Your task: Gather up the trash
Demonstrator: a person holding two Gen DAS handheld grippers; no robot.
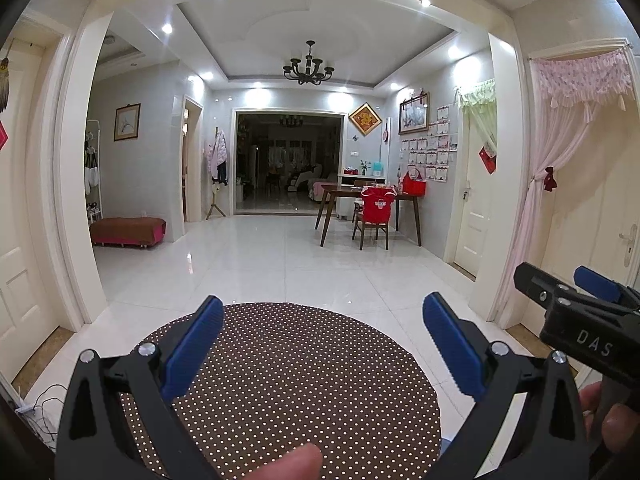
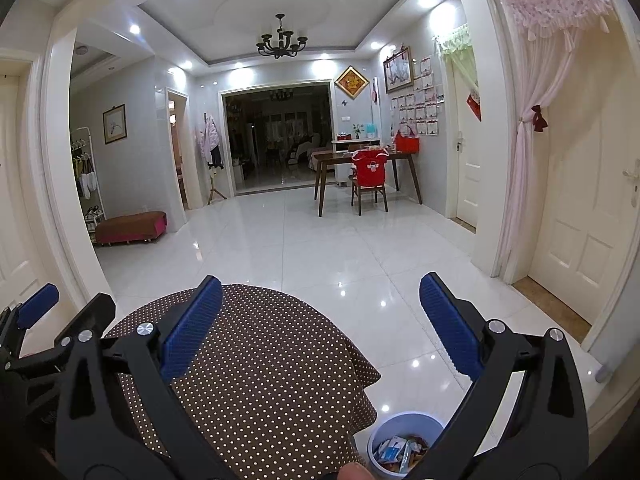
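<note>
The left gripper is hovering over the round table with its brown polka-dot cloth, blue fingers standing wide apart and gripping nothing; the right gripper is hanging just beside it over the same table, its own blue pads likewise spread and bare. The waste bin — pale blue, round — is sitting on the white tiled floor right against the table's near right edge, under the cloth's drape; packets and wrappers are lying inside it. Well beyond the table, a wooden dining table is standing by the far wall with a red-draped chair pulled up to it; a black chandelier is hanging overhead.
</note>
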